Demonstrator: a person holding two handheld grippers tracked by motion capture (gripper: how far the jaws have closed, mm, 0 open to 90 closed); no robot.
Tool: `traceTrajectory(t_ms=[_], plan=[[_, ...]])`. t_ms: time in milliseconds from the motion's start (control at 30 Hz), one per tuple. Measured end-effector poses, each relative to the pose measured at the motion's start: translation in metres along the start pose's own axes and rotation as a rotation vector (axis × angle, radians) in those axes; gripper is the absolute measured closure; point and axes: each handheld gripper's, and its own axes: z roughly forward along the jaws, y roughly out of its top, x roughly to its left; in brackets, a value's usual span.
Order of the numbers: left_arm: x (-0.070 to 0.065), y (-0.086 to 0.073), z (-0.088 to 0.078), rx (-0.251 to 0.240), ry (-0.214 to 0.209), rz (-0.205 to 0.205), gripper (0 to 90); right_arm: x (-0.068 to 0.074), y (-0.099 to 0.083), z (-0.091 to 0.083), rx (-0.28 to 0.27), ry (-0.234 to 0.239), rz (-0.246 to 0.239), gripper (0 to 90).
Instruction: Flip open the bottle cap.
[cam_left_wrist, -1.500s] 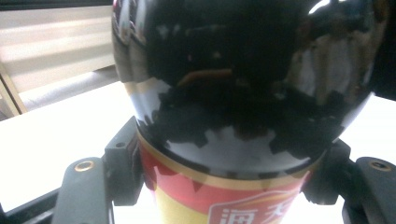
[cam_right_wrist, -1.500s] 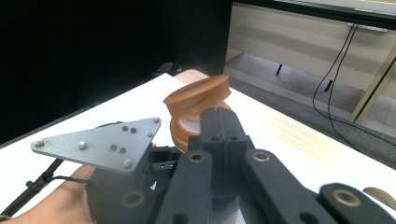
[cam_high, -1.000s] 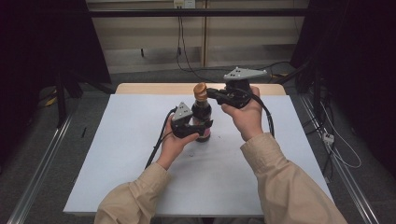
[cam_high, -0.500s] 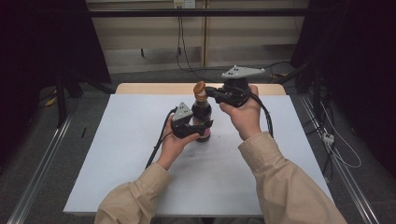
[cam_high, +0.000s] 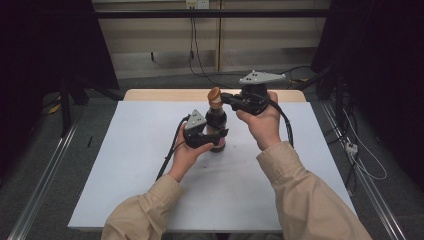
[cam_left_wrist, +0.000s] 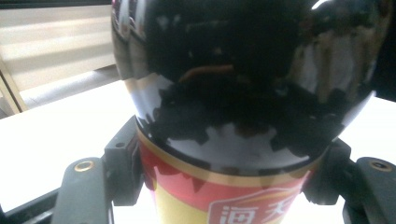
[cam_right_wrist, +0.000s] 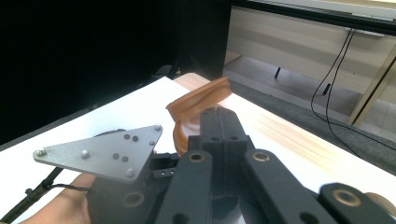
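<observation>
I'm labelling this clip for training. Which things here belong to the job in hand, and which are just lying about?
In the job:
- dark sauce bottle, upright on the white table
- its orange flip cap
- left gripper, shut on the bottle's body
- right gripper, jaws shut at the cap

Lying about:
- cables on the floor behind
- white plug beside the table

You have a white table top (cam_high: 135, 165) filling the middle of the high view, with a bare wooden strip (cam_high: 165, 94) along its far edge. Behind it, at the top of the frame, runs a pale wall panel (cam_high: 150, 40) with black cables (cam_high: 192, 50) hanging down it. A loose white cable (cam_high: 367, 167) lies on the grey floor (cam_high: 40, 170) at the right.
</observation>
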Motion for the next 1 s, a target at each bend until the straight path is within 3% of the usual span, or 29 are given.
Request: traceTrajectory(t_ms=[567,1000], plan=[[-0.0001,-0.0001,0.0001,0.001,0.000,-0.002,30.0,-0.0007,0.0006,0.0004,-0.010,0.007,0.016,90.0],[-0.0006,-0.0001,0.0001,0.004,0.002,0.004,30.0,0.0044,0.0085,0.0004,-0.016,0.012,0.003,90.0]])
